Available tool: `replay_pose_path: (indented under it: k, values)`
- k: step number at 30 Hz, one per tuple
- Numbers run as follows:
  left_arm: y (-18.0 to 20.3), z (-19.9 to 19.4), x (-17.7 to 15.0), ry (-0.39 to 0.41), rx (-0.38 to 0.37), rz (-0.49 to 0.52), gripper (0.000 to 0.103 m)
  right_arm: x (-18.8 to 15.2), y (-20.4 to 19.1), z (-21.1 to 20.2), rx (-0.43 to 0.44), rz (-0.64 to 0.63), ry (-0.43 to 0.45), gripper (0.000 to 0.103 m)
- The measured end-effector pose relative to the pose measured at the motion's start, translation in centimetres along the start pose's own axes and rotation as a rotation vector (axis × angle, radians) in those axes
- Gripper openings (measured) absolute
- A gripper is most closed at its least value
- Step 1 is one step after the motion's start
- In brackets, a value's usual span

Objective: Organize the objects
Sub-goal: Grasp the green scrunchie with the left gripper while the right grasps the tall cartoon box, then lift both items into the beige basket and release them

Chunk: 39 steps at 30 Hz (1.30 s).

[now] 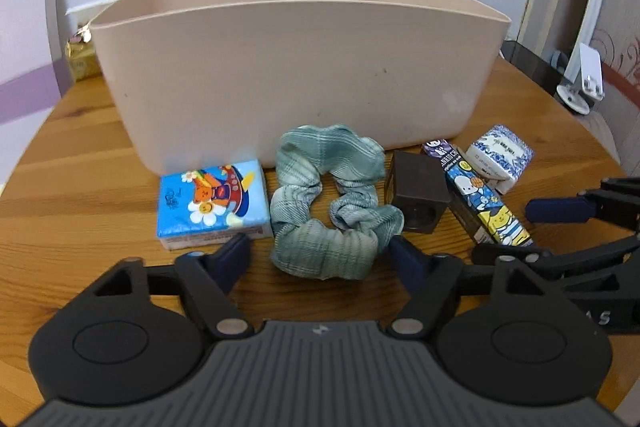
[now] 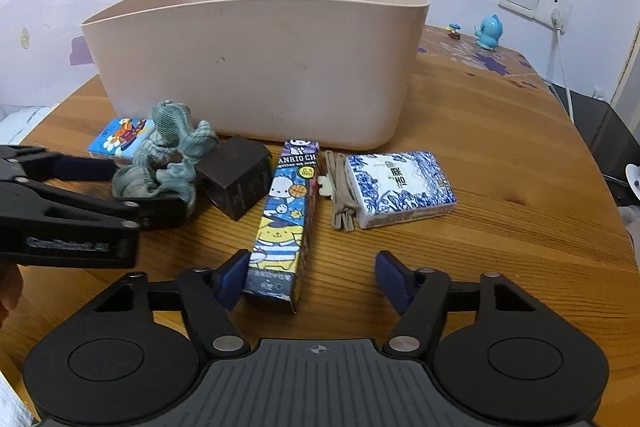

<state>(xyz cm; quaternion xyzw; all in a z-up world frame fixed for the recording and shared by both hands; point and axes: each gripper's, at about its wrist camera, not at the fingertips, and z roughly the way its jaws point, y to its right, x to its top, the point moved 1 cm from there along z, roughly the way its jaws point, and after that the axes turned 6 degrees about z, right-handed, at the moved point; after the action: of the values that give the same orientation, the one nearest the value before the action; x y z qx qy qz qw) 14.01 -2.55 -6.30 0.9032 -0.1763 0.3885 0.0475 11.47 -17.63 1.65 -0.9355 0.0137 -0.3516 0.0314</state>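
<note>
Both tongs gape wide and hold nothing: our left tongs [image 1: 320, 247] straddle the green scrunchie [image 1: 328, 203], our right tongs [image 2: 310, 277] frame the near end of the cartoon box [image 2: 286, 223]. Everything lies on the table [image 2: 500, 227] before the beige bin [image 2: 260, 67].

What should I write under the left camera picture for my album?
Open left gripper reaching toward a green fabric scrunchie on the wooden table, in front of a beige plastic bin.
</note>
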Motion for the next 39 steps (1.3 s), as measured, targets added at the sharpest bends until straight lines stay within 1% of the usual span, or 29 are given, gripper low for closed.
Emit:
replay_pose_path:
  k: [1,2,3,4,5,6,7,8,9,11,12,19,26,30,34,39]
  values:
    - [0.2,0.0,-0.1,0.002,0.006,0.024,0.069,0.0,0.0,-0.1,0.004,0.003,0.002,0.058]
    - [0.4,0.0,-0.1,0.008,0.005,0.040,0.066,0.0,0.0,-0.1,0.005,0.002,0.005,0.056]
    - [0.4,-0.1,-0.1,0.012,-0.006,0.044,0.058,0.0,0.0,-0.2,0.004,0.000,0.007,0.048]
    - [0.5,-0.1,0.0,0.014,-0.010,0.049,0.050,0.1,0.0,-0.2,0.006,0.001,0.010,0.038]
    - [0.5,-0.2,0.0,0.014,-0.016,0.051,0.044,0.1,0.0,-0.2,0.006,0.000,0.011,0.034]
    - [0.5,-0.2,0.1,0.013,-0.022,0.052,0.035,0.1,0.0,-0.3,0.005,-0.003,0.011,0.024]
    - [0.4,-0.3,0.1,0.010,-0.028,0.052,0.030,0.2,-0.1,-0.3,0.010,-0.005,0.008,0.023]
    - [0.4,-0.3,0.2,0.008,-0.032,0.055,0.028,0.1,-0.2,-0.4,0.011,-0.011,0.007,0.022]
    - [0.5,-0.3,0.2,0.009,-0.035,0.063,0.023,0.0,-0.3,-0.4,0.009,-0.021,0.007,0.021]
    - [0.6,-0.5,0.1,0.009,-0.037,0.077,0.019,-0.2,-0.4,-0.6,0.013,-0.030,0.006,0.021]
    - [0.7,-0.6,0.0,0.009,-0.037,0.082,0.015,-0.3,-0.5,-0.7,0.016,-0.033,0.004,0.021]
    - [0.9,-2.2,-0.6,0.032,-0.031,0.089,0.013,-1.0,0.1,-2.1,0.036,-0.024,0.001,0.021]
    - [0.5,-4.5,-1.0,0.065,-0.014,0.084,0.013,-1.4,0.7,-4.2,0.049,-0.014,0.036,0.021]
    - [0.4,-6.2,-0.9,0.099,-0.011,0.099,0.013,-1.0,1.0,-6.0,0.058,-0.011,0.077,0.021]
    - [0.3,-8.2,-0.3,0.140,-0.002,0.109,0.013,0.2,1.1,-8.1,0.070,-0.007,0.129,0.021]
    - [-0.1,-10.7,1.7,0.208,0.015,0.118,0.013,2.4,1.4,-10.3,0.078,-0.005,0.205,0.021]
